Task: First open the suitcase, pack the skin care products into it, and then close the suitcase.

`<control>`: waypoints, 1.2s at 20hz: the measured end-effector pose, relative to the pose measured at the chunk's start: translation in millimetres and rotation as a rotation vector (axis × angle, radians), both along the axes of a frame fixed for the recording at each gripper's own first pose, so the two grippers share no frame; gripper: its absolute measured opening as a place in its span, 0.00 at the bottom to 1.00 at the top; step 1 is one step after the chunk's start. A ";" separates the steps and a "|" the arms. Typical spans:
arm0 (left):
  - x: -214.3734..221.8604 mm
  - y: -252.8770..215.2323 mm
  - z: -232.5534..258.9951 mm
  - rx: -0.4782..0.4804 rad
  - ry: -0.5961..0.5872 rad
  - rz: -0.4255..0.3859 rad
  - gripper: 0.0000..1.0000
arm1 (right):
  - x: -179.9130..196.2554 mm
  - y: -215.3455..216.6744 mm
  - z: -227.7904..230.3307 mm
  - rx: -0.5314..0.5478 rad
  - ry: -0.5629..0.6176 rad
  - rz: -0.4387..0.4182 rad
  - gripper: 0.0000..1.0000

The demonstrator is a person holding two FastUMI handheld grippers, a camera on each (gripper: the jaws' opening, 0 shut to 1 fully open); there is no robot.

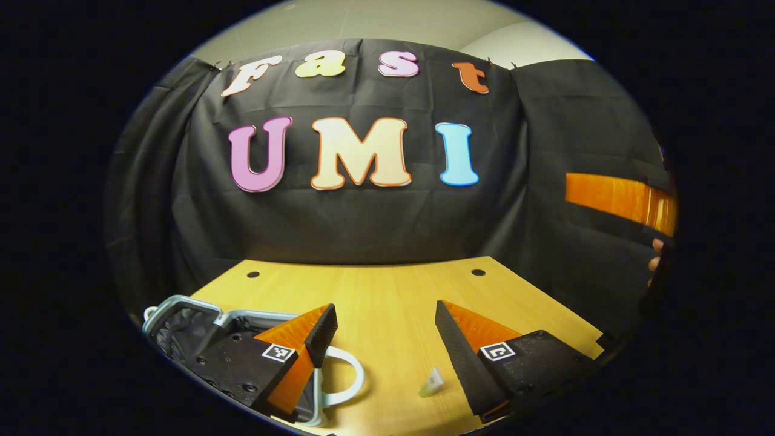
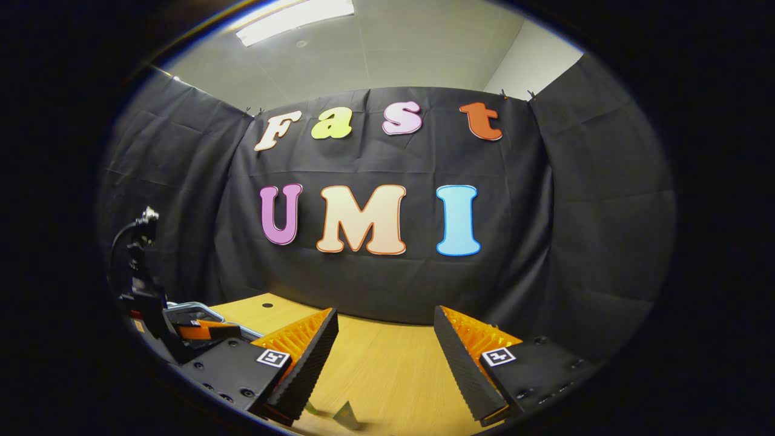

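Suitcase (image 1: pixel 181 321) lies open under the left gripper (image 1: pixel 384 345); a small sachet (image 1: pixel 431 383) (unpacked) sits between its spread fingers. Right gripper (image 2: pixel 384 351) is spread, empty. Packing and closing remain.

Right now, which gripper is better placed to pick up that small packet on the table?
Probably the left hand-held gripper: open, and the packet lies between its fingers, beside the suitcase. The right hand-held gripper is open too, slightly farther back.

Black cloth wall (image 2: pixel 375 290), wooden table (image 1: pixel 387 297) (ceiling light (image 2: pixel 296 18) overhead)
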State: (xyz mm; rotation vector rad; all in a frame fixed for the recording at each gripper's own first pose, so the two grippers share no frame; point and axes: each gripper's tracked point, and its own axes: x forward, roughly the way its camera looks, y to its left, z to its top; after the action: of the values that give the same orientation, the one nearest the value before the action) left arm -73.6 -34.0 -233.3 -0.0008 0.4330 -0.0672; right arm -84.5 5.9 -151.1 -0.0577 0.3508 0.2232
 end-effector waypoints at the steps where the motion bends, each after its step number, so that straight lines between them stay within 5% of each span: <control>1: -4.9 -5.3 -11.5 0.004 0.025 -0.008 0.95 | -1.6 -3.4 -1.8 -0.011 0.003 0.002 0.99; 5: -26.5 -25.0 -59.0 -0.015 0.122 -0.036 0.94 | -12.3 -18.0 -12.2 -0.043 0.030 0.010 0.99; 13: -47.5 -49.3 -140.4 -0.069 0.298 -0.029 0.77 | -28.8 -42.7 -32.3 -0.111 0.081 0.040 0.99; 15: -55.7 -54.1 -156.2 -0.084 0.341 -0.021 0.66 | -33.5 -44.1 -37.0 -0.123 0.084 0.050 0.99; 20: -54.3 -47.6 -178.2 -0.033 0.377 -0.019 0.18 | -45.1 -39.2 -57.4 -0.109 0.117 0.067 0.99; 24: -55.0 -48.8 -157.1 -0.044 0.398 -0.059 0.11 | -55.8 -14.3 -94.9 -0.074 0.162 0.108 0.99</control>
State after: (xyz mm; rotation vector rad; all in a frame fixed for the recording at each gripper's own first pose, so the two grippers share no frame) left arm -128.6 -82.8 -390.4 -0.0457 0.8292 -0.1361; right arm -140.3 -8.4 -246.0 -0.1322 0.5176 0.3228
